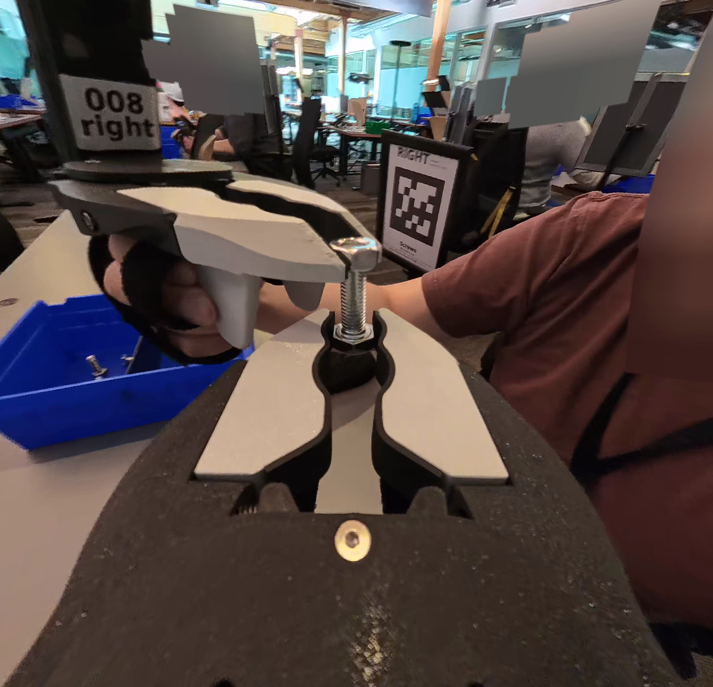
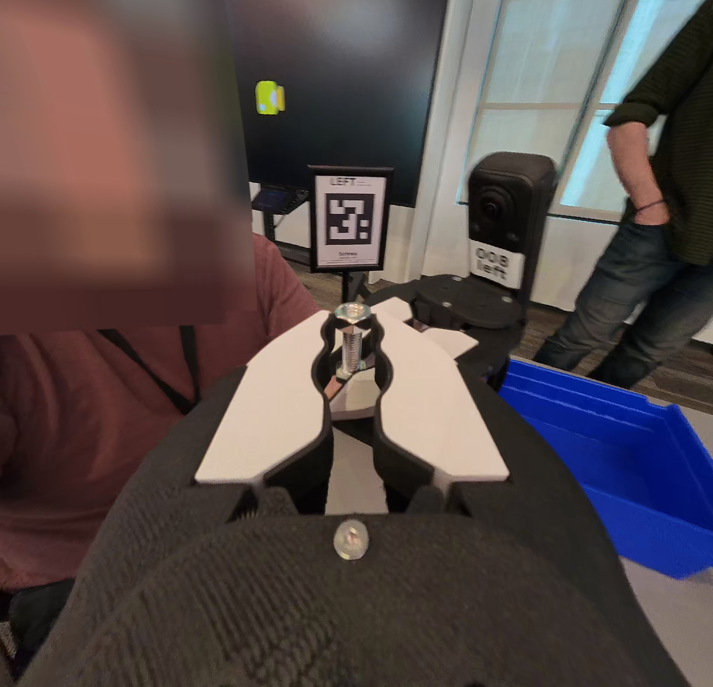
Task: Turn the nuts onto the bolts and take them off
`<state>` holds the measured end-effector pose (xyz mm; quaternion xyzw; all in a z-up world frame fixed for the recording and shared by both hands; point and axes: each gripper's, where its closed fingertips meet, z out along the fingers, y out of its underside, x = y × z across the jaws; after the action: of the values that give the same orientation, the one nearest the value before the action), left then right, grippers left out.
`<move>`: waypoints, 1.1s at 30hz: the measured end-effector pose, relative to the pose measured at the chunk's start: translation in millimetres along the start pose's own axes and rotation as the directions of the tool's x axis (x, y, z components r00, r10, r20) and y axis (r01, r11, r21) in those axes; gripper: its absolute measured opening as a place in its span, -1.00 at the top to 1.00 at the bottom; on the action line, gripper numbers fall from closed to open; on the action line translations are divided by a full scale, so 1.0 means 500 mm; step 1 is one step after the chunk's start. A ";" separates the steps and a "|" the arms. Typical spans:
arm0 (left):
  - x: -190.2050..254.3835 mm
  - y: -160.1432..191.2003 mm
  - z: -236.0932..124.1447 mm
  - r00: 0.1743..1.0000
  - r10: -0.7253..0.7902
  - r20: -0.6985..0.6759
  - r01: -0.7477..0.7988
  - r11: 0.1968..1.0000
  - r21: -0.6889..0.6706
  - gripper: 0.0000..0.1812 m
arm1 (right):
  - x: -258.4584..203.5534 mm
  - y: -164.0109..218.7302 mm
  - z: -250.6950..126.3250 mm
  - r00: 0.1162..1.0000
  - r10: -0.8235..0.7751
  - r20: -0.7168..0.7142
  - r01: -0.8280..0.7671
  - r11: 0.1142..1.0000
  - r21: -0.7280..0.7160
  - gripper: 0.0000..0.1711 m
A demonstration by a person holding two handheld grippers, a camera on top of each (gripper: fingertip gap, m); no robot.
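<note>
A silver hex bolt (image 1: 353, 302) stands upright in the air between my two grippers. My right gripper (image 1: 345, 261) comes in from the left and is shut on the bolt's head (image 1: 357, 249). My left gripper (image 1: 353, 333) is shut on a silver nut (image 1: 353, 336) that sits low on the bolt's thread. In the right wrist view my right gripper (image 2: 352, 321) clamps the bolt head (image 2: 352, 315), and the shaft runs down to the nut (image 2: 350, 371). The left gripper's white fingers (image 2: 443, 340) lie just beneath.
A blue bin (image 1: 58, 391) on the grey table holds loose bolts (image 1: 96, 365); it also shows in the right wrist view (image 2: 617, 456). Framed marker signs (image 1: 418, 205) (image 2: 350, 219) stand behind. A person in a red shirt (image 1: 559, 302) holds the grippers. Another person (image 2: 656, 205) stands at the right. One gripper's finger ends stand about 5 cm off the other's.
</note>
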<state>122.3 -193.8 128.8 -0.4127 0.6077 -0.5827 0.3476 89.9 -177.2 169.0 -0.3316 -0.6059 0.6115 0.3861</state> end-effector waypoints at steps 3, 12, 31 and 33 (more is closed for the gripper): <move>-0.038 -0.003 -0.019 0.989 0.026 0.143 -0.025 1.000 -0.009 0.80 | 0.041 -0.007 -0.015 0.986 0.030 -0.164 -0.029 1.000 0.010 0.68; -0.193 -0.008 -0.111 0.640 0.166 0.751 -0.088 0.986 -0.143 0.80 | 0.141 -0.001 -0.082 0.558 -0.080 -0.826 -0.080 0.986 -0.149 0.47; -0.238 0.008 -0.158 0.408 0.273 0.871 -0.057 0.960 -0.275 0.80 | 0.203 0.035 -0.087 0.430 0.038 -0.902 -0.565 0.791 -0.236 0.78; -0.240 0.013 -0.160 0.405 0.282 0.869 -0.044 0.956 -0.290 0.80 | 0.202 0.043 -0.089 0.439 -0.002 -0.899 -0.581 0.762 -0.285 0.78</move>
<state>99.5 -51.6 121.6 -0.6344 0.4238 -0.1611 0.6260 78.5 -66.8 151.6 -0.7915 -0.4089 0.2147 0.4004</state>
